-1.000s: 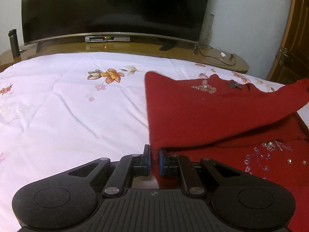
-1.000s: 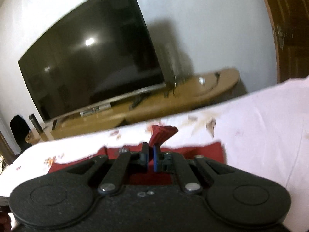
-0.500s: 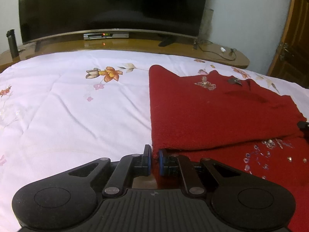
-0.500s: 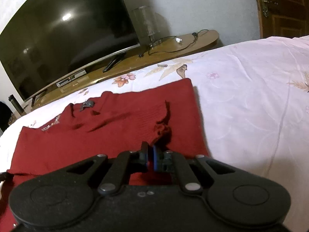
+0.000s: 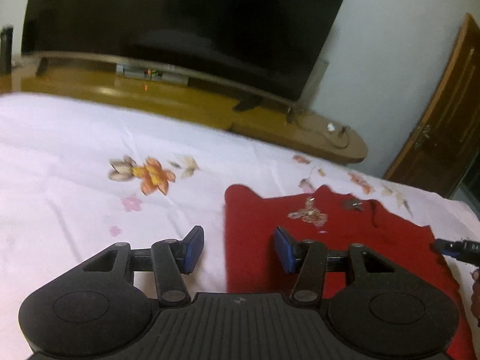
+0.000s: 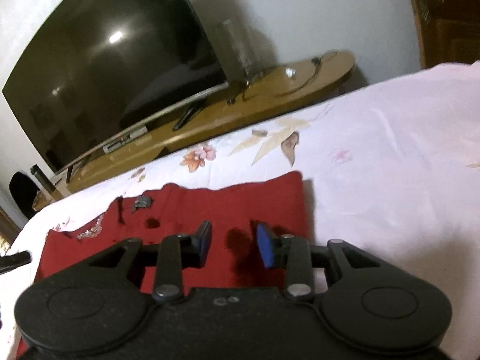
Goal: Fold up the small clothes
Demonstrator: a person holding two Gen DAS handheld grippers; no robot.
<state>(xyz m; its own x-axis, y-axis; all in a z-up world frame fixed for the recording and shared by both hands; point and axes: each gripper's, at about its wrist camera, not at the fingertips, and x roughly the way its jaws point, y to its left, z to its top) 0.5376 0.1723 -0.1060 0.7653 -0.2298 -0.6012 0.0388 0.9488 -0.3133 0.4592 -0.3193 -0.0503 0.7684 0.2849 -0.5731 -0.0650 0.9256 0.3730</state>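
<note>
Left tongs apart, empty | right tongs apart, empty | red sweater lies folded on bedsheet | risk: loose top layer could slide, undoing fold

garment lies flat on the bedspread, toward its right side in the left wrist view. left gripper sits over the garment's left edge, one finger above bedspread, the other above garment. right gripper sits over the garment's right part. behind the bed, a tv stand; on it the television.
</note>
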